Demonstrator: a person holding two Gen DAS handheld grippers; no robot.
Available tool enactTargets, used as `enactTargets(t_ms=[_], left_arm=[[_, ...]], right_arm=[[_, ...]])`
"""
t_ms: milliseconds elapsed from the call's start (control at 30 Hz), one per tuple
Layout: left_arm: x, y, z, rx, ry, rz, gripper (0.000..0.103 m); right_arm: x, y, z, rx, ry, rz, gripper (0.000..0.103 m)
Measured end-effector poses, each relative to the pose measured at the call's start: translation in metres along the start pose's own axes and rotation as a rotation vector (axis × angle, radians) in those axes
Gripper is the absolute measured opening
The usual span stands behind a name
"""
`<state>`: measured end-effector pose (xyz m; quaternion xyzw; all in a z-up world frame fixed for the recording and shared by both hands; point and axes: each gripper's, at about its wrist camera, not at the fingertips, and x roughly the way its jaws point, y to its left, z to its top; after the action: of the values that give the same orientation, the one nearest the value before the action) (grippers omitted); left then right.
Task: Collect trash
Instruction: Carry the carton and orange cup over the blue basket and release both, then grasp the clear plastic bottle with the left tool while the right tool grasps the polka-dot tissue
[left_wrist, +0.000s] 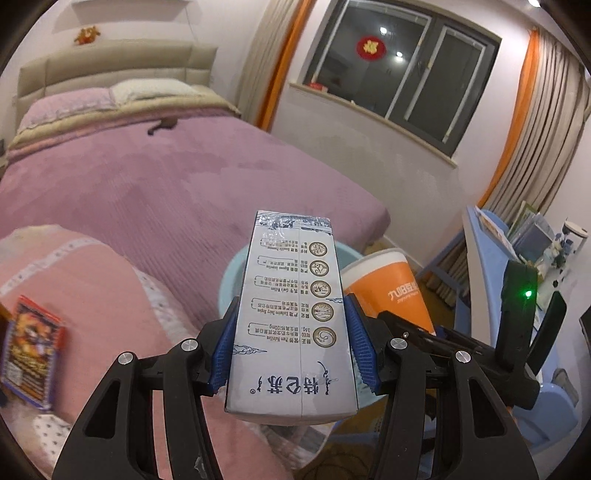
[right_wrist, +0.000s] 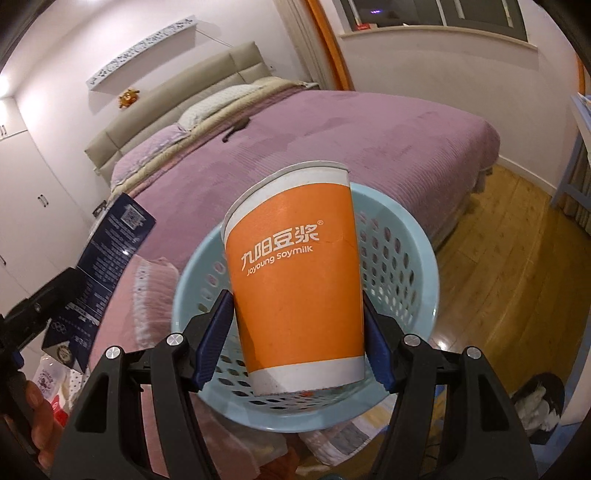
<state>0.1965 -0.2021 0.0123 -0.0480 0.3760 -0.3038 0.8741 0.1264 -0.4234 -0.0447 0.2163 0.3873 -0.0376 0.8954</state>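
Note:
My left gripper (left_wrist: 291, 343) is shut on a white and blue milk carton (left_wrist: 291, 314) and holds it in the air over the edge of a light blue perforated basket (left_wrist: 231, 280). My right gripper (right_wrist: 297, 328) is shut on an orange and white paper soymilk cup (right_wrist: 295, 266), held upright above the same basket (right_wrist: 399, 258). The carton also shows in the right wrist view (right_wrist: 107, 258), at the left, in the left gripper. The cup also shows in the left wrist view (left_wrist: 391, 291), to the right of the carton.
A bed with a purple cover (left_wrist: 177, 184) lies behind the basket. A pink quilt (left_wrist: 103, 295) is at the left, with a red snack packet (left_wrist: 33, 350) on it. A blue desk (left_wrist: 491, 251) stands at the right. Wooden floor (right_wrist: 498, 258) lies right of the basket.

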Motion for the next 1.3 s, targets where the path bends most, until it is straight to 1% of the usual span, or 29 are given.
enactTargets(t_ms=[133, 300, 367, 400, 433, 467, 500, 567, 733, 833, 967, 1033, 1067, 1133, 1300], left_arm=[[0.017, -0.001, -0.001, -0.002, 0.033, 0.006, 0.052], [0.024, -0.005, -0.001, 0.005, 0.042, 0.007, 0.053], [0.023, -0.009, -0.001, 0.016, 0.035, 0.006, 0.053], [0.021, -0.011, -0.001, 0.021, 0.03, 0.015, 0.054], [0.019, -0.012, -0.001, 0.025, 0.02, 0.033, 0.059], [0.017, -0.012, -0.001, 0.024, 0.015, 0.037, 0.071], [0.013, -0.011, -0.001, 0.019, 0.004, 0.034, 0.076], [0.006, -0.01, -0.002, 0.014, -0.011, 0.025, 0.076], [-0.026, -0.009, -0.008, 0.021, -0.067, 0.036, 0.076], [-0.048, -0.008, -0.009, 0.029, -0.105, 0.048, 0.076], [-0.084, -0.007, -0.011, 0.04, -0.165, 0.054, 0.076], [-0.105, -0.003, -0.014, 0.039, -0.2, 0.071, 0.076], [-0.114, -0.002, -0.015, 0.038, -0.213, 0.08, 0.076], [-0.136, 0.002, -0.019, 0.032, -0.244, 0.107, 0.076], [-0.185, 0.025, -0.033, -0.01, -0.297, 0.177, 0.077]], right_arm=[[0.007, -0.005, 0.001, 0.01, 0.011, -0.016, 0.063], [0.013, -0.007, 0.001, 0.016, 0.022, -0.025, 0.063], [0.015, -0.006, 0.001, 0.017, 0.026, -0.027, 0.064], [0.016, -0.006, 0.001, 0.019, 0.027, -0.032, 0.064], [0.017, -0.006, 0.001, 0.021, 0.028, -0.036, 0.064], [0.018, -0.006, 0.001, 0.024, 0.029, -0.039, 0.065], [0.019, -0.007, 0.001, 0.026, 0.032, -0.038, 0.067], [0.018, -0.008, -0.001, 0.028, 0.032, -0.042, 0.069], [0.003, -0.006, -0.004, 0.009, 0.007, -0.034, 0.069], [-0.012, 0.006, -0.004, -0.024, -0.024, -0.018, 0.069], [-0.037, 0.037, -0.006, -0.101, -0.078, 0.013, 0.069], [-0.049, 0.056, -0.008, -0.145, -0.106, 0.031, 0.069], [-0.058, 0.069, -0.01, -0.175, -0.126, 0.047, 0.069], [-0.068, 0.084, -0.013, -0.211, -0.148, 0.073, 0.069], [-0.091, 0.132, -0.025, -0.311, -0.195, 0.152, 0.069]])
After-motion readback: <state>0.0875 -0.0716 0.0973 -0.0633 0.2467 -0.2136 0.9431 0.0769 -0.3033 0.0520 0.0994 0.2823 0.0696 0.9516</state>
